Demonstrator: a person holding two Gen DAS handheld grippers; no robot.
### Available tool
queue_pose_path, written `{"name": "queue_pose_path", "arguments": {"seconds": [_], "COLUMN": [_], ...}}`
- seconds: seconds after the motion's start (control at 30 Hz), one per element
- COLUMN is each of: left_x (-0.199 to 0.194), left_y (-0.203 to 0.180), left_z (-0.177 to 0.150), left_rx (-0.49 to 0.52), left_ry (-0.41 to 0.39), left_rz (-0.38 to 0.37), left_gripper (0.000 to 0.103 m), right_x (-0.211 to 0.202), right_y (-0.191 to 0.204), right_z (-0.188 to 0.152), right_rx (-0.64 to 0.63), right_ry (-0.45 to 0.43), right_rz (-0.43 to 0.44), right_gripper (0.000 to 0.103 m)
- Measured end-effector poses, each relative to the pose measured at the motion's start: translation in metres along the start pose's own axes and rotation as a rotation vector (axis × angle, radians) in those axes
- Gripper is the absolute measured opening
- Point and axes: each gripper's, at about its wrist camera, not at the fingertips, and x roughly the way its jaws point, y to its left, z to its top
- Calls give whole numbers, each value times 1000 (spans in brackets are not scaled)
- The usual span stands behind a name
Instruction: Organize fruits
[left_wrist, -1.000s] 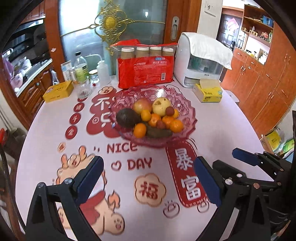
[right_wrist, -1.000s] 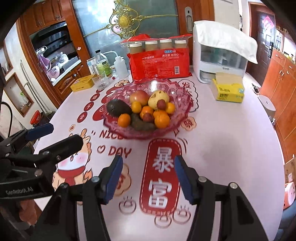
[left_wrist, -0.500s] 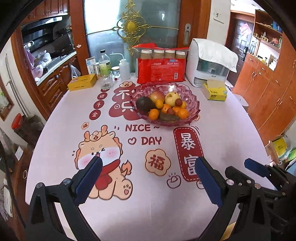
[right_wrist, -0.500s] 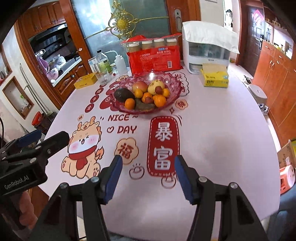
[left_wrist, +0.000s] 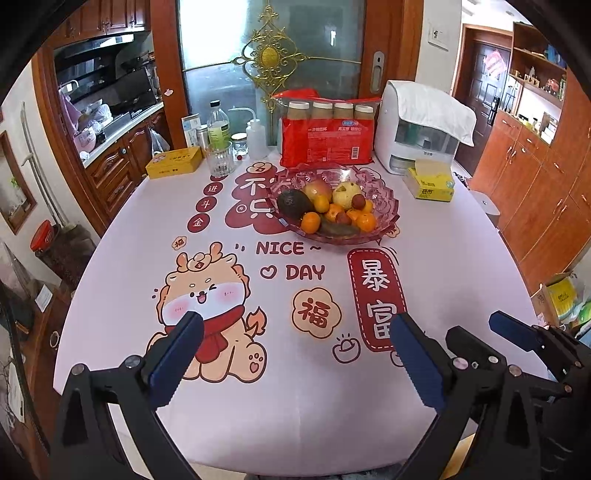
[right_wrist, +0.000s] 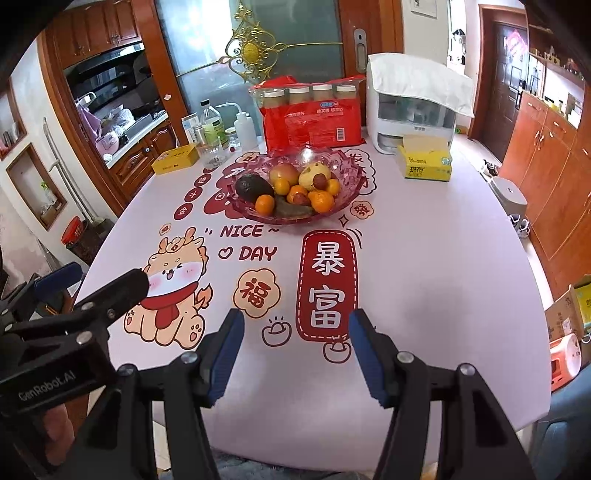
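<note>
A pink glass fruit bowl (left_wrist: 388, 206) (right_wrist: 351, 184) stands at the far middle of the table. It holds a dark avocado (left_wrist: 293, 203) (right_wrist: 254, 188), an apple (left_wrist: 317, 189), a pear (left_wrist: 346, 192), several oranges (left_wrist: 310, 222) and small red fruits. My left gripper (left_wrist: 295, 354) is open and empty, low over the near table edge. My right gripper (right_wrist: 295, 350) is open and empty, beside it; it also shows in the left wrist view (left_wrist: 517, 332). Both are far from the bowl.
Behind the bowl stand a red pack of cups (left_wrist: 327, 142), a white appliance (left_wrist: 421, 133), a yellow tissue pack (left_wrist: 430, 181), a yellow box (left_wrist: 173, 162), a glass (left_wrist: 219, 158) and bottles (left_wrist: 218, 125). The printed tablecloth (left_wrist: 258, 387) covers the table.
Both grippers have pulled back and up from the bowl toward the near table edge. The bowl now looks smaller and farther. Both stay open and empty.
</note>
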Motion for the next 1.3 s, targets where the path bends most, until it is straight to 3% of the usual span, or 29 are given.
{"name": "queue_pose_path", "arguments": {"seconds": [1.3], "left_x": [19], "left_y": [-1], "left_z": [-4], "left_rx": [-11], "left_ry": [55], "left_rz": [-9], "left_gripper": [100], "right_x": [11], "right_y": [-6], "right_z": [6], "right_rx": [32], "right_ry": [23], "right_rz": [21], "right_gripper": [60]}}
